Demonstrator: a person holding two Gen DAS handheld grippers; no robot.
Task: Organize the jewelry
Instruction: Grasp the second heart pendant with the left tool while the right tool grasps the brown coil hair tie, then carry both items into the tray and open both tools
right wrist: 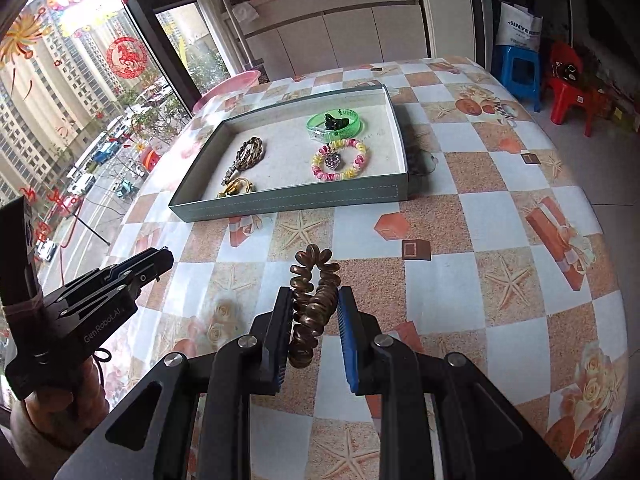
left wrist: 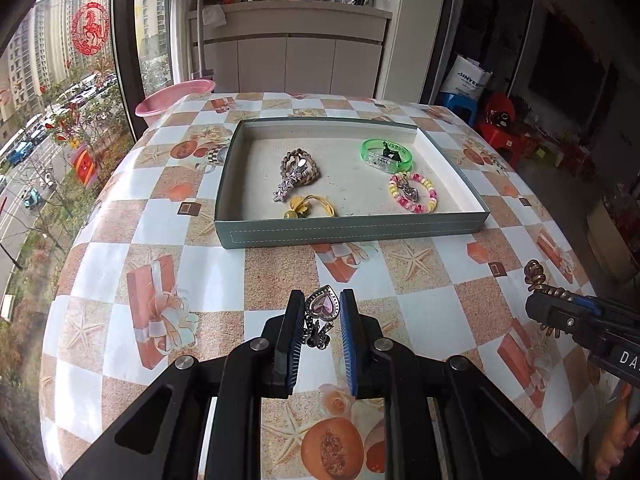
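Left gripper [left wrist: 320, 308] angled down over bench [left wrist: 420, 304], clamped on heart pendant [left wrist: 322, 305]. Right gripper [right wrist: 313, 304] likewise, clamped on bronze spiral hair tie [right wrist: 314, 280]. Jewelry tray [left wrist: 348, 230] beyond, near window.

- Bare checkered table [left wrist: 420, 304] between both grippers and green tray [left wrist: 348, 232]; nothing in the way.
- Low tray wall across the near side.
- Open tray floor in the middle, between brown bracelet [left wrist: 301, 168] and beaded bracelet [left wrist: 413, 193].
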